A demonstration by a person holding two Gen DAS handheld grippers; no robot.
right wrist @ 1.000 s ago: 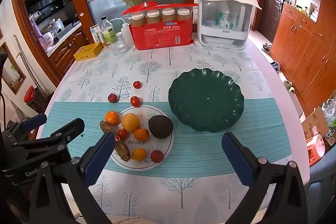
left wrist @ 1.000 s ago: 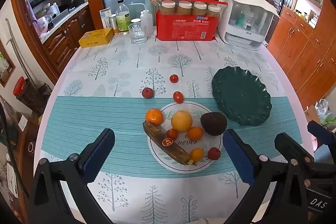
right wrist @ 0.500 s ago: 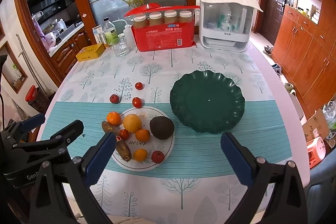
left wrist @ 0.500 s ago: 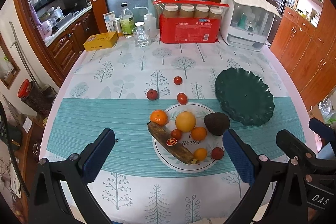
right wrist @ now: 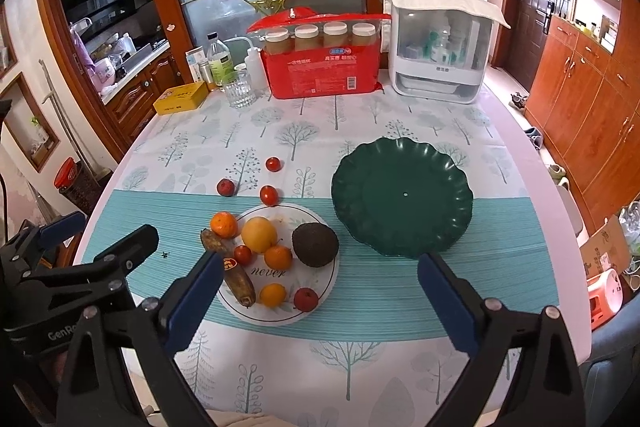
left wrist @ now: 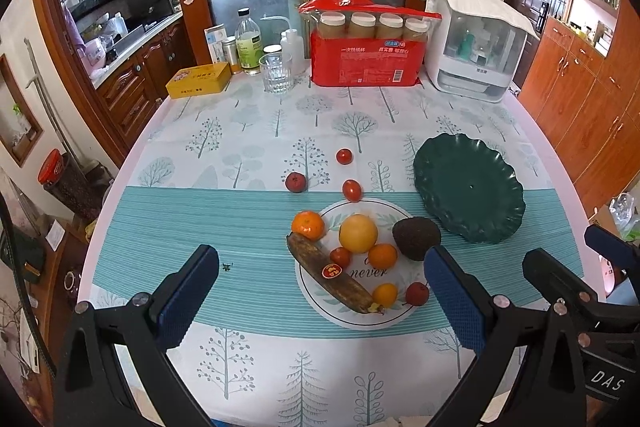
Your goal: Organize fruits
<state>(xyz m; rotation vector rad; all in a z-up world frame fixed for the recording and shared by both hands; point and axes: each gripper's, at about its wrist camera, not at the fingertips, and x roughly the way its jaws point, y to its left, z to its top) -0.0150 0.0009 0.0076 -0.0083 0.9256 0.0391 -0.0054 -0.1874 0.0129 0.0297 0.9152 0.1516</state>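
A white plate (left wrist: 394, 319) (right wrist: 326, 291) holds a brown banana (left wrist: 320, 267), a dark avocado (left wrist: 416, 238) (right wrist: 315, 244), a yellow orange (left wrist: 358, 233), small oranges and small red fruits. A tangerine (left wrist: 307, 225) leans at the plate's left rim. Three small red fruits (left wrist: 351, 190) lie on the cloth beyond the plate. An empty dark green plate (left wrist: 468, 187) (right wrist: 402, 195) sits to the right. My left gripper (left wrist: 320, 287) hovers open over the table's near side, nothing between its fingers. My right gripper (right wrist: 320, 293) is also open and empty, held above the near edge.
At the table's far side stand a red pack of jars (left wrist: 366, 57), a white appliance (left wrist: 476, 47), a drinking glass (left wrist: 276, 73), bottles (left wrist: 248, 47) and a yellow tin (left wrist: 199, 80). Wooden cabinets (right wrist: 580, 99) line the right wall.
Both grippers have pulled back and risen slightly, so the table appears a little farther away. Nothing on the table has moved and both stay open.
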